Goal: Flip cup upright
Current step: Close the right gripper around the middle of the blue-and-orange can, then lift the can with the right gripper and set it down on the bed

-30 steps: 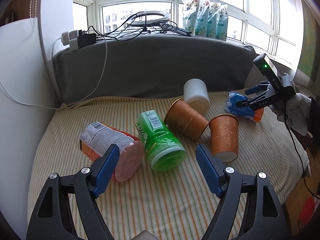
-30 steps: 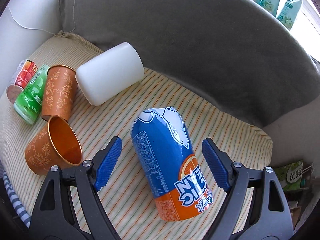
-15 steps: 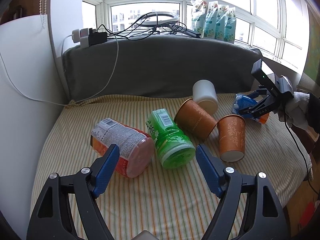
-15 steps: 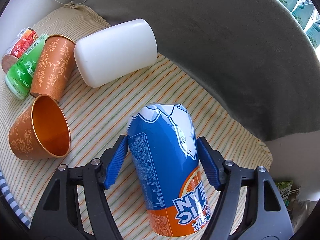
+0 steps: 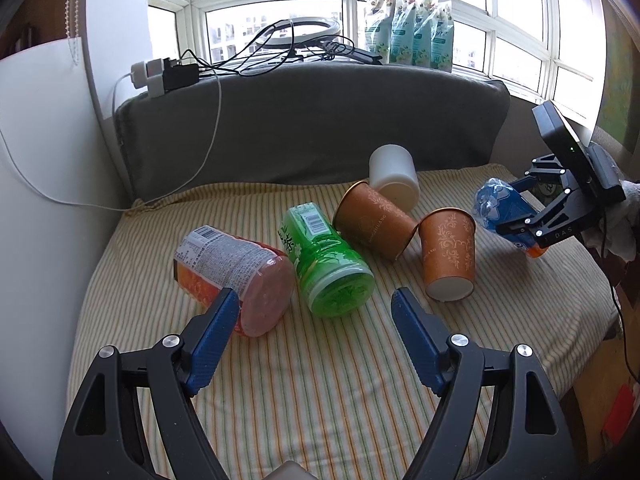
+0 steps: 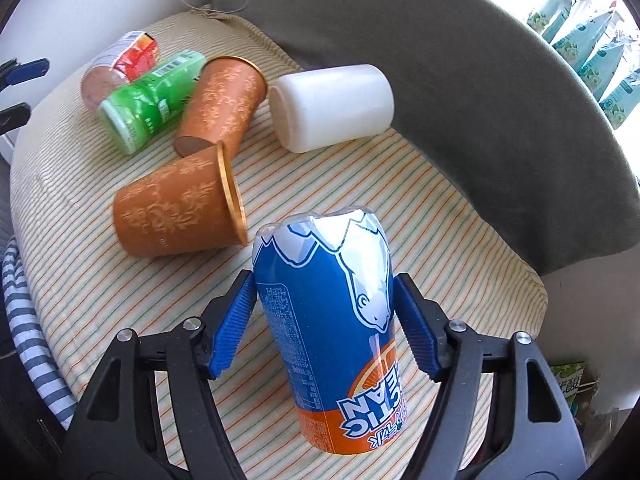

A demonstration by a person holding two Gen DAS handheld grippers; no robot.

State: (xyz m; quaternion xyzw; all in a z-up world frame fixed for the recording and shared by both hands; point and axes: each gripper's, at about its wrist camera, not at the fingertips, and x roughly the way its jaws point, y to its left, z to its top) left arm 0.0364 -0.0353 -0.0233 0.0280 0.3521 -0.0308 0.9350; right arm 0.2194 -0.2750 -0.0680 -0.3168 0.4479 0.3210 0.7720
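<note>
My right gripper (image 6: 324, 328) is shut on a blue and orange cup (image 6: 332, 320) and holds it tilted above the striped cushion (image 6: 420, 208); it also shows in the left wrist view (image 5: 500, 210), held at the far right. Two brown patterned cups (image 5: 448, 252) (image 5: 374, 220), a white cup (image 5: 394, 176), a green cup (image 5: 326, 268) and a red-and-white cup (image 5: 234, 272) lie on their sides. My left gripper (image 5: 316, 340) is open and empty, near the cushion's front, behind the green and red-and-white cups.
A grey backrest (image 5: 312, 120) runs along the far edge, with chargers and cables (image 5: 168, 76) on top and pouches (image 5: 412, 28) on the sill. A white wall panel (image 5: 40, 200) borders the left. The cushion drops off at the right (image 5: 600, 312).
My right gripper closed on the blue and orange cup and lifted it, tilting it. My left gripper pulled back and rose a little, staying open.
</note>
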